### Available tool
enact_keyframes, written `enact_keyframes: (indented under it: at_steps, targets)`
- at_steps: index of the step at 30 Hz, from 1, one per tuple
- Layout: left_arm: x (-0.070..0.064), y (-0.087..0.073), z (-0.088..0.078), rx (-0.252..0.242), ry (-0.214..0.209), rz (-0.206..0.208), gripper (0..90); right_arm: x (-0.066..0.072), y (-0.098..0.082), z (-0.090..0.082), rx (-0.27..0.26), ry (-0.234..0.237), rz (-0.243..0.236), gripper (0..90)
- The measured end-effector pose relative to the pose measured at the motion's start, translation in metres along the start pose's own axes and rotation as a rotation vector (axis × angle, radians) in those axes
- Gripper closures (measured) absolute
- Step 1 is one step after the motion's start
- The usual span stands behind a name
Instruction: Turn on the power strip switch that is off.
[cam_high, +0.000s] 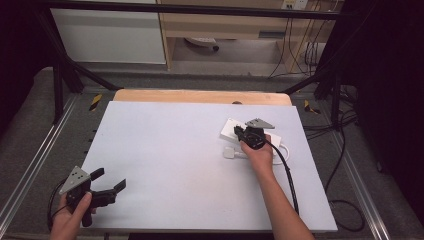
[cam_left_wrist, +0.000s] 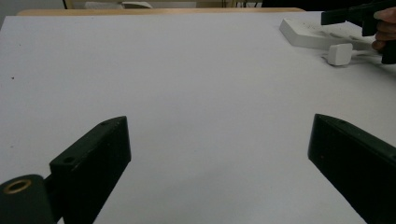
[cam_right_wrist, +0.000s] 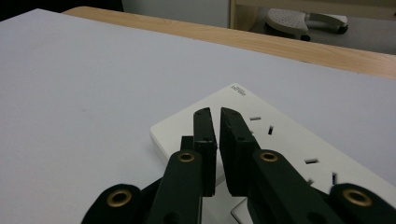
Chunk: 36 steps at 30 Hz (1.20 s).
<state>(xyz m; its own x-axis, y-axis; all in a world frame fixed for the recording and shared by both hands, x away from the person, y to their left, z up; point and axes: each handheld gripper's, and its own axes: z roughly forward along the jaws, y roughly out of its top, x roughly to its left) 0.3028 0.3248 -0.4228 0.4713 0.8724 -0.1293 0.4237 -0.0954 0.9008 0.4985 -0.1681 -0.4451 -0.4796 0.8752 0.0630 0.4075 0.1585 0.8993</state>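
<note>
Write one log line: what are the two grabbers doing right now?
left gripper: open, near table edge | right gripper: shut, empty, over white power strip | white plug: lying beside strip

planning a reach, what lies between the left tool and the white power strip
Bare white table in the left gripper view; nothing lies between the left tool and the power strip.

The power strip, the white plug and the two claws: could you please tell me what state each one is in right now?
Power strip: lying flat on the table, the sockets in view empty.
White plug: unplugged, lying on the table beside the strip.
Right claw: shut with nothing between the jaws, over the strip.
Left claw: open wide, empty, near the table's corner closest to the person.
</note>
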Motion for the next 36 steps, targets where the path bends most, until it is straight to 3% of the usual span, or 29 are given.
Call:
enact_keyframes:
  at_steps: [36]
  targets:
    - [-0.0002,-0.0001,0.0001,0.001,-0.002,0.001,5.9,0.0011,-0.0104,-0.0005,0.009,-0.021,-0.015,90.0]
